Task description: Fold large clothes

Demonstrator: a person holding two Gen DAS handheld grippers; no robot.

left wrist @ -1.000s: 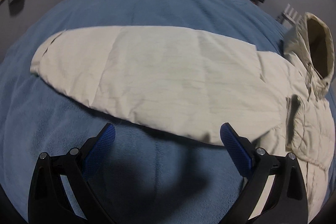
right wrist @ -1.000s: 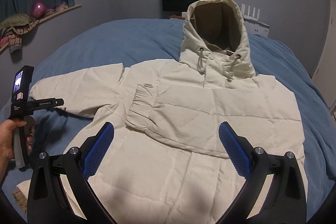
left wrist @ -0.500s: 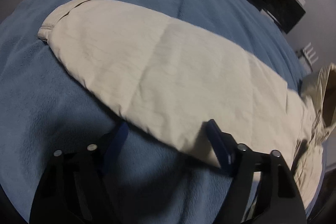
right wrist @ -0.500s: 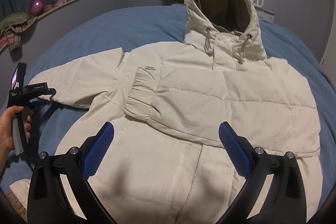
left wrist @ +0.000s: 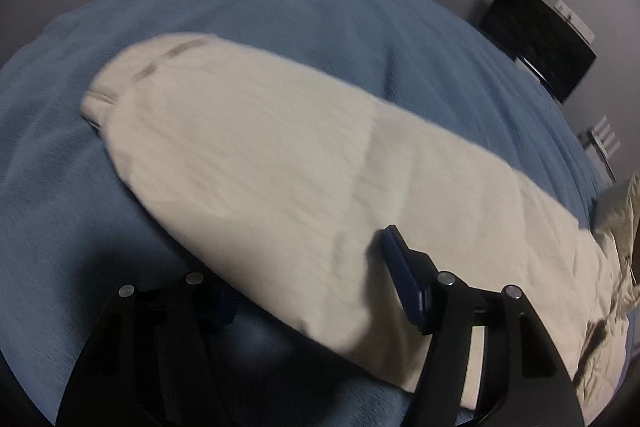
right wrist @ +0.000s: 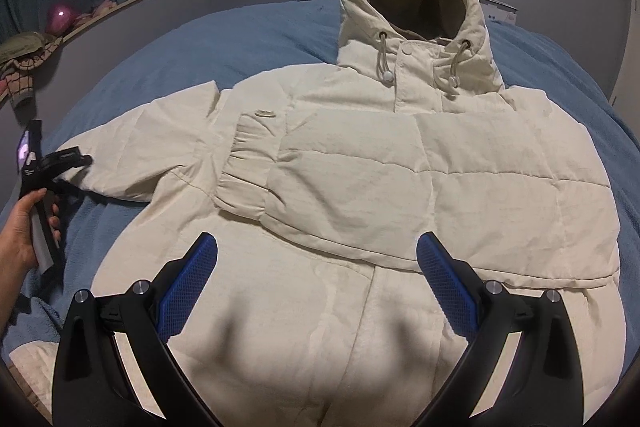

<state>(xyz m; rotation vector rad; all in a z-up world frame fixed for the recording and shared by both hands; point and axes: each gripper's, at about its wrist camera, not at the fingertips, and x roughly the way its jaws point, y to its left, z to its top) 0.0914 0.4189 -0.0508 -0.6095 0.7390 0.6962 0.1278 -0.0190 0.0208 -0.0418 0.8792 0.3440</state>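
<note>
So the cream hooded jacket (right wrist: 360,163) lies flat on the blue bed (right wrist: 208,43); left tool (left wrist: 308,283) has just been closing around its outstretched sleeve (left wrist: 280,163), right tool (right wrist: 316,279) hovers wide over the hem.

A cream jacket sleeve (left wrist: 304,179) is seen stretched diagonally across a blue bed (left wrist: 280,11). The sleeve's lower edge is straddled by the left gripper (left wrist: 308,287), whose jaws have just been closing: 1 blue pad lies on top, the other is hidden beneath. A black monitor (left wrist: 536,39) is seen against the wall.
</note>
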